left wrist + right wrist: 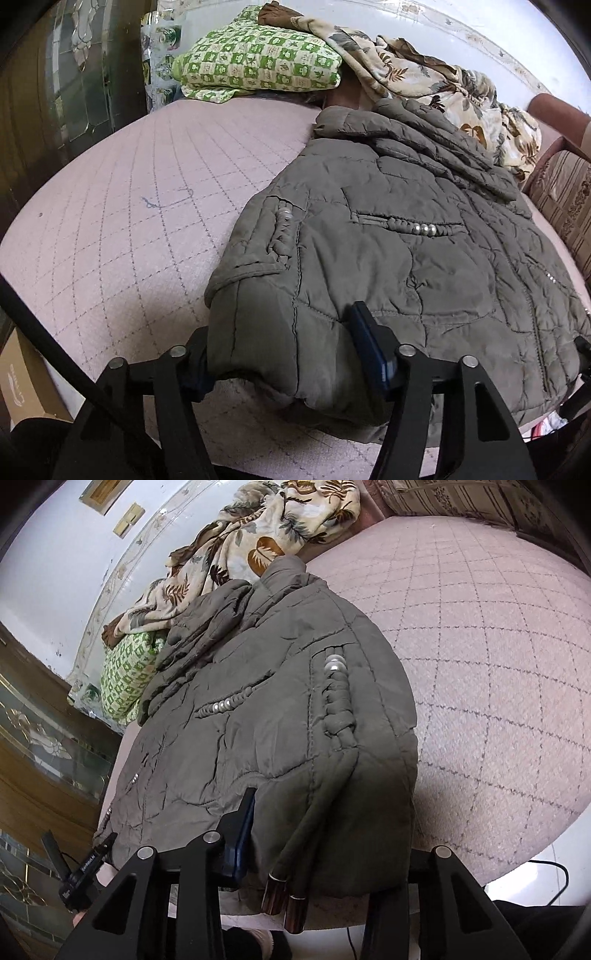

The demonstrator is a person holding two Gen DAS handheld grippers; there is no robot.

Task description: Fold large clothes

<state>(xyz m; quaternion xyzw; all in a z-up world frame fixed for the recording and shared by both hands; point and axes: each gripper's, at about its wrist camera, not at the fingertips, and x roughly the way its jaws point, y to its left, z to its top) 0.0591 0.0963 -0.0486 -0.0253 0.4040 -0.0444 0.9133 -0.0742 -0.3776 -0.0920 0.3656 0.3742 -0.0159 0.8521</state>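
**padded_fold:** So the grey quilted jacket (388,236) is lying on the pink quilted bed (110,206), collar end away from the cameras and hem end at the near edge of the mattress. Its sides look already turned in, since a sleeve with braided pearl trim (338,698) runs down the top of it. My read is that the widthwise folds are done and the lengthwise fold is the step in hand.

**seam_ripper:** Agreed. What are the fingers doing?

**padded_fold:** The left gripper (291,354) has its fingers spread wide with a thick bunch of hem corner sitting between them. One blue pad (369,343) presses into the fabric and the other is hidden under the cloth. The right gripper (325,853) is the same at the opposite corner, fingers apart around the bulk. I honestly can't tell whether either one is pinching or just straddling it.

**seam_ripper:** Next move, then?

**padded_fold:** I'd guess get a firm bite on both corners, lift evenly and carry the hem up toward the collar (288,568). The puffy fabric will probably spring back, so it needs pressing flat. Watch the metal-tipped drawcords (284,897) dangling off the edge. The floral blanket (424,74) and the green checked pillow (258,62) sit just beyond the collar, so there's not much spare room up there.
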